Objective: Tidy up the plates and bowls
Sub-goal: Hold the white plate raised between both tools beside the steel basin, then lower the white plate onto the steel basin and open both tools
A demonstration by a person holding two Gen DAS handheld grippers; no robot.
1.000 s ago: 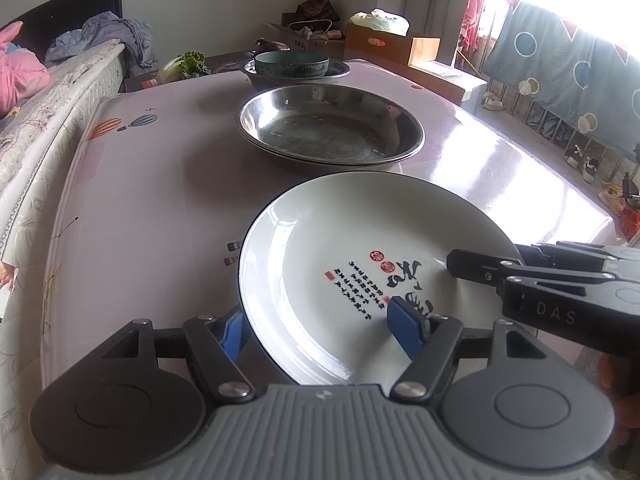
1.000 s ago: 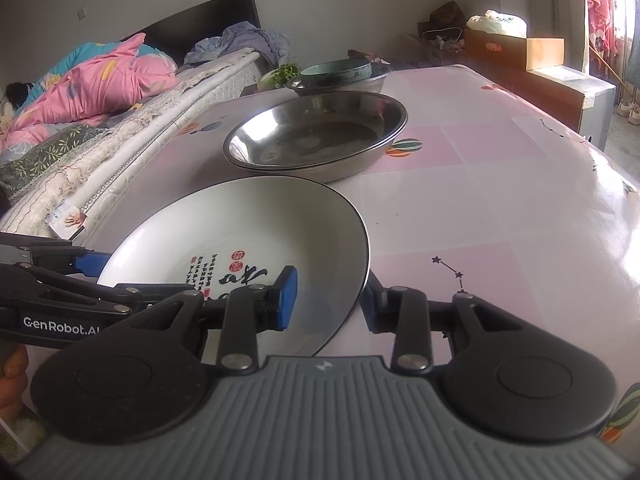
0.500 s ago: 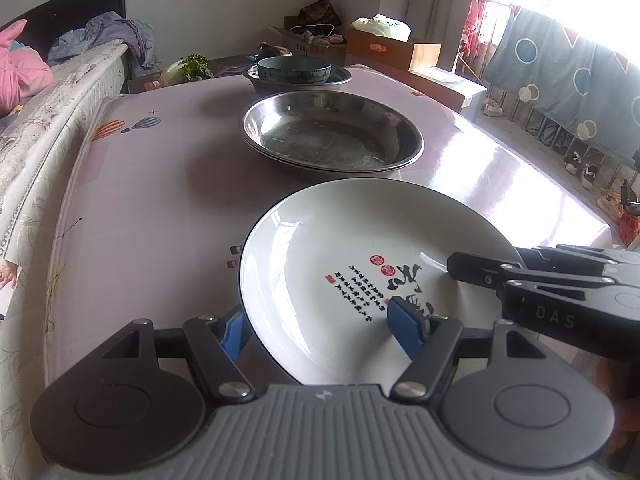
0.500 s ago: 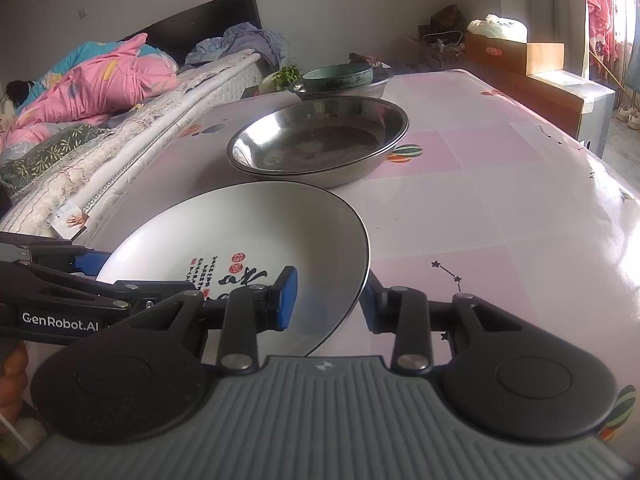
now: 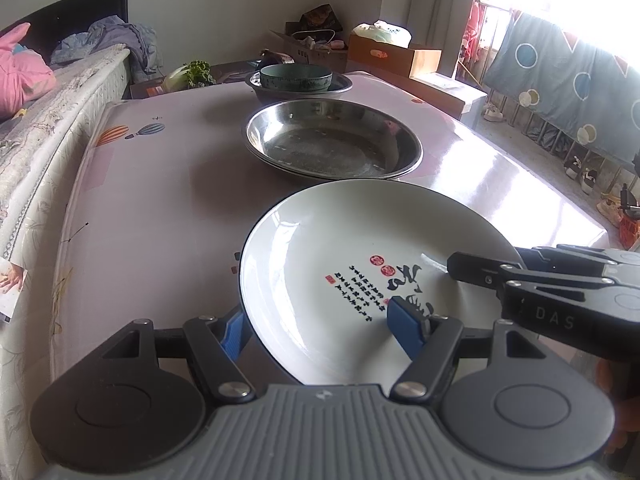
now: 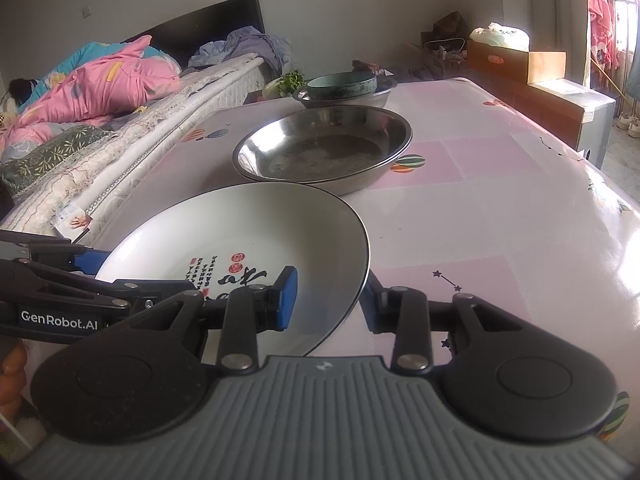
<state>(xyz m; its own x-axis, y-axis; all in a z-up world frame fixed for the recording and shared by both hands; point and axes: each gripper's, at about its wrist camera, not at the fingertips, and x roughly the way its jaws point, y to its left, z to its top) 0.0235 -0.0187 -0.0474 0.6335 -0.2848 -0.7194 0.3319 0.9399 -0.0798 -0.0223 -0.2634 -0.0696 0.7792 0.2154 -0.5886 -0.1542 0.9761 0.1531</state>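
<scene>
A white plate (image 5: 340, 248) with black writing and red seals hangs tilted over the table's near end, its far rim just before a wide steel basin (image 5: 332, 140). My right gripper (image 6: 332, 304) is shut on the plate (image 6: 240, 232): one blue pad lies inside, the other under the rim. My left gripper (image 5: 320, 326) straddles the opposite rim with its jaws wide, one pad outside the edge and one over the plate's face. The right gripper's fingers (image 5: 480, 272) show in the left wrist view. A green bowl (image 5: 296, 76) sits in a smaller steel bowl behind.
The pink patterned table (image 6: 500, 200) runs away from me, and its right edge drops to the floor. A bed (image 6: 100, 120) with pink bedding runs along the left side. Leafy greens (image 5: 192, 72) and cardboard boxes (image 5: 392, 56) stand beyond the far end.
</scene>
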